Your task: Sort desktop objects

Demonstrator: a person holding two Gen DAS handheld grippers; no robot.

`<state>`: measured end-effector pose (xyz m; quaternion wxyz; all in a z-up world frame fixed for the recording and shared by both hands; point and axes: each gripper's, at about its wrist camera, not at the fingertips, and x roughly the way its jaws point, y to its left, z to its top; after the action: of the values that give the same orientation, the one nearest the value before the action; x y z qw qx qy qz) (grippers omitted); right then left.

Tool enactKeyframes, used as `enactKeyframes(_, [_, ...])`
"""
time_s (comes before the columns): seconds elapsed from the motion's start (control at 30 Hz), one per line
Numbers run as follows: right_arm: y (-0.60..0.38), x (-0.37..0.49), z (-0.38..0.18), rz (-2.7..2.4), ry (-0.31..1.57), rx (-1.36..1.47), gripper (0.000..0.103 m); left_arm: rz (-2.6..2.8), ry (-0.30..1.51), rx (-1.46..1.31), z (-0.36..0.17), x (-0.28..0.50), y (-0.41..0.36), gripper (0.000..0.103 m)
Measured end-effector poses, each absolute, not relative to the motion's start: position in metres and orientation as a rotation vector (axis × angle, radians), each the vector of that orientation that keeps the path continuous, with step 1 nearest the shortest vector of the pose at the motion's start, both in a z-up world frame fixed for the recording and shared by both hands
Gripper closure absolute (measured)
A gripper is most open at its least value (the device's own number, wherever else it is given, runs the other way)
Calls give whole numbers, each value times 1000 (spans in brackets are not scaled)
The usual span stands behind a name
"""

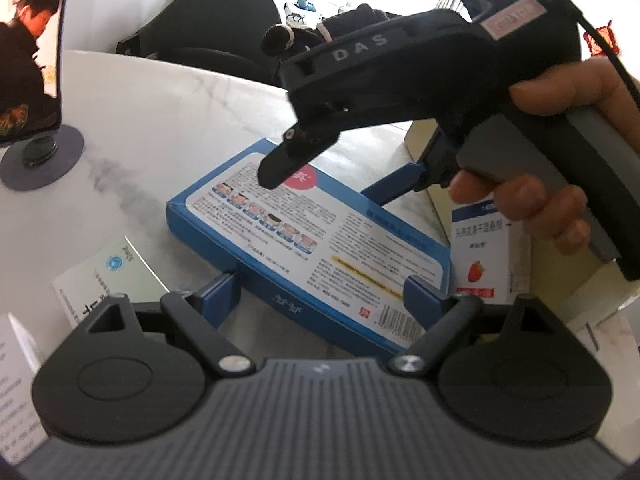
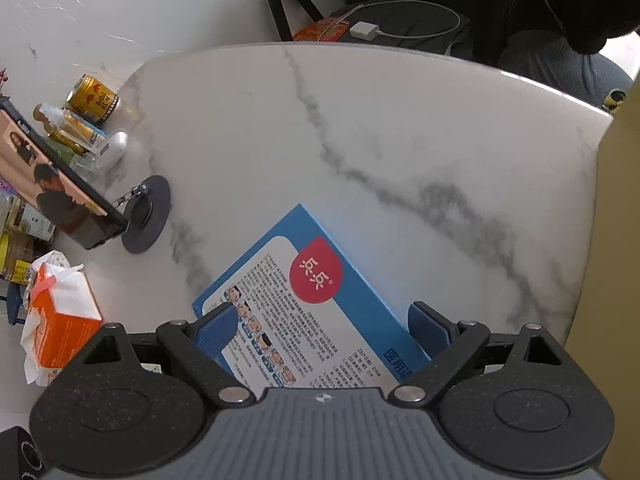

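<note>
Your blue box (image 1: 304, 240) lies flat on the white marble table (image 2: 360, 140), printed label side up, with one corner reaching toward the table's middle. Your left gripper (image 1: 320, 292) straddles the near end of the box, blue pads on either side of it; the jaws stand wide, and I cannot tell for certain whether the pads press the cardboard. Your right gripper (image 2: 324, 320) sits over the far end of the same box with its jaws spread, one pad over the label and the other at the box's right edge; whether they touch the box I cannot tell. From the left wrist view, your hand (image 1: 560, 160) wraps the right gripper's grey handle above the box. A white carton with a strawberry picture (image 1: 480, 248) stands just beside the box's right edge. A tablet on a round stand (image 2: 144, 216), a gold can (image 2: 94, 98) and an orange tissue pack (image 2: 60, 316) sit well apart on the table's left.
</note>
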<state>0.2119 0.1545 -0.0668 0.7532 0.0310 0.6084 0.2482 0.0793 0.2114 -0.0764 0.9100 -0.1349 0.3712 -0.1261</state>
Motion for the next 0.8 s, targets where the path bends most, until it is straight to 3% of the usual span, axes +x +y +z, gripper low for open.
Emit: enactKeyframes(0.8, [146,202,-74,502,1417,131,11,-257,764,-275,-81,76,205,9])
